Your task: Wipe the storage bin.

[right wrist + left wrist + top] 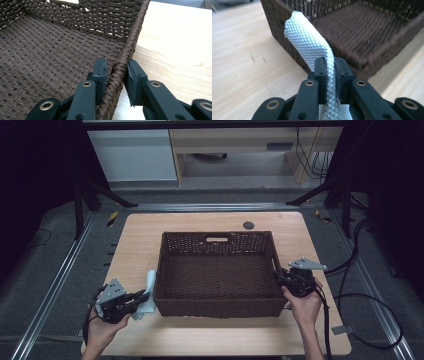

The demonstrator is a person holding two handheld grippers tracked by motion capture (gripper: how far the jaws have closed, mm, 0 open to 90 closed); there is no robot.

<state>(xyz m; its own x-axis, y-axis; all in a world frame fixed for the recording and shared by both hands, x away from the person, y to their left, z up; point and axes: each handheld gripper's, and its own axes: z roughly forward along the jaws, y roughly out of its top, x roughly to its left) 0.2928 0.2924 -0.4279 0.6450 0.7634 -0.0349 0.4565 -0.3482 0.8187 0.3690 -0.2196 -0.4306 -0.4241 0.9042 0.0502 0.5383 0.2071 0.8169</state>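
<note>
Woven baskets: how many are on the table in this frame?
1. The brown woven basket sits mid-table, with nothing seen inside. The right gripper straddles its right rim; the left gripper, beside its left wall, holds a pale quilted cloth.

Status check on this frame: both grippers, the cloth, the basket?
Left gripper shut on folded cloth, outside basket's left wall. Right gripper straddles basket rim, not clamped. Basket interior bare.

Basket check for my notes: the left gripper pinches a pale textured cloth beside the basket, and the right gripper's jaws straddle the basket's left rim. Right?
Not quite. The right gripper straddles the right rim of the basket, as the high view shows. The left gripper does pinch the cloth beside the basket.
</note>
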